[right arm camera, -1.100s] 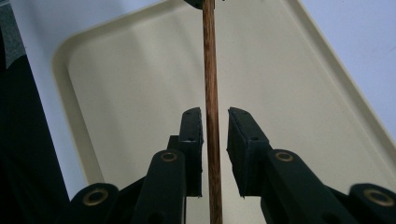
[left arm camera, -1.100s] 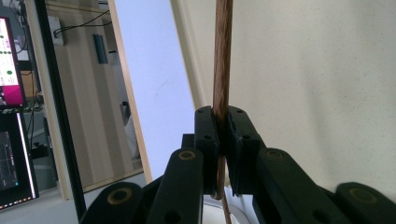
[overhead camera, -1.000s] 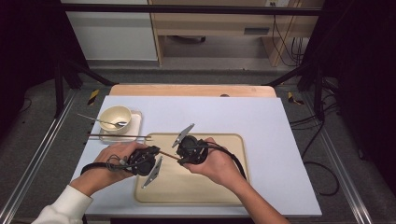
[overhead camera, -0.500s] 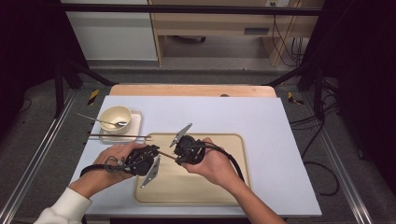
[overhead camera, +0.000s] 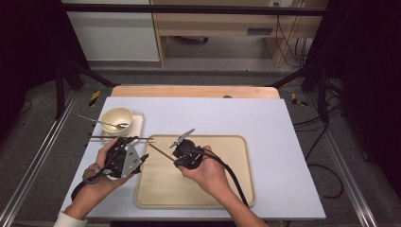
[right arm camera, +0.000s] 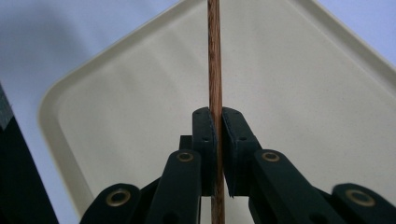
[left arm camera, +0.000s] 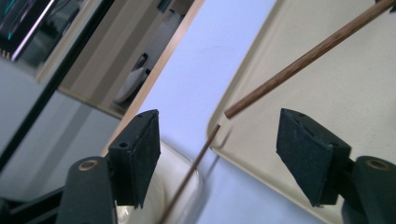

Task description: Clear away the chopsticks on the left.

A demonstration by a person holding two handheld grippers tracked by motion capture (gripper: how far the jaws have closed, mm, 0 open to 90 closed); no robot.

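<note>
In the right gripper view, my right gripper [right arm camera: 218, 116] is shut on a thin brown wooden chopstick [right arm camera: 214, 56]. In the high view it [overhead camera: 177, 159] holds that chopstick [overhead camera: 161, 152] over the cream tray [overhead camera: 227, 189], tip pointing left and away. A second chopstick [overhead camera: 113, 138] lies across the table just in front of the bowl. My left gripper [overhead camera: 131, 143] hovers close behind it, jaws open. The left gripper view shows the open left gripper [left arm camera: 217, 154] with the lying chopstick [left arm camera: 194, 170] between its jaws, untouched, and the held chopstick [left arm camera: 303, 60] above.
A cream bowl [overhead camera: 117, 118] with a metal spoon [overhead camera: 97, 121] stands on a small white dish [overhead camera: 138, 124] at the left of the white table [overhead camera: 265, 118]. A black cable [overhead camera: 234, 177] trails from the right gripper over the tray.
My left gripper has moved left and a little away, off the tray's edge, up to the lying chopstick. The right gripper has shifted slightly left with its chopstick.
</note>
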